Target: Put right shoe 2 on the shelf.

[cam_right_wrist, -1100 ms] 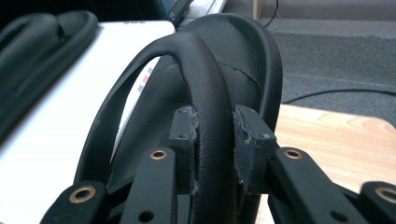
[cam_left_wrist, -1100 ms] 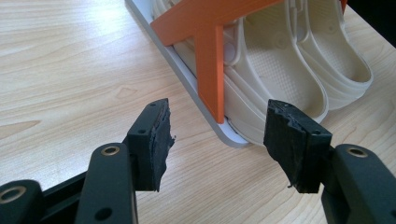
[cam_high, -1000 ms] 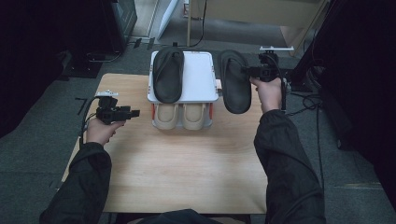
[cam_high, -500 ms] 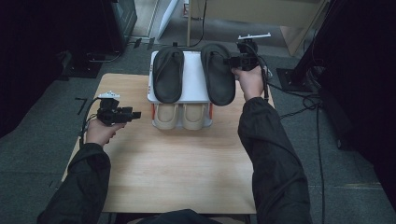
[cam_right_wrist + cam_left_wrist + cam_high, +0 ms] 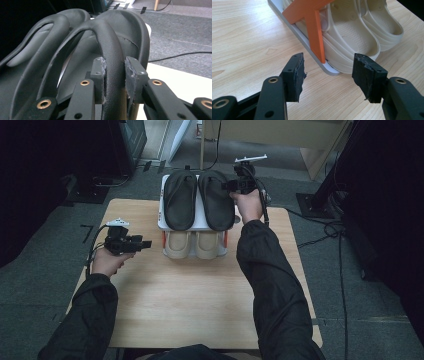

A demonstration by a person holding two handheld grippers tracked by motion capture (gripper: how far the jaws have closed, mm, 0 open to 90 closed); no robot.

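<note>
Black rubber is what the work concerns: the right sandal (image 5: 217,200) is seen on the upper tier of the white rack (image 5: 161,215), just beside the left sandal (image 5: 180,199), the two lying parallel and close enough that touching cannot be ruled out. On the lower tier a pair of beige clogs (image 5: 195,245) is already stowed, toes toward the person. The stowing is therefore judged nearly complete; what appears left is the release of the right sandal and the withdrawal of the hand. Whether its sole rests fully on the tier cannot be told from the high view.

The right gripper (image 5: 115,75) is clamped on the strap (image 5: 110,50) of that sandal, both pads pressed against the strap's sides with the jaws narrowly parted by its thickness. In the high view this gripper is placed at the rack's far right corner.

The left gripper (image 5: 328,72) is held unclenched, jaws wide and nothing between them, low over the wooden table (image 5: 200,310) and apart from the rack's orange bracket (image 5: 314,30), toward which it is pointed.
</note>
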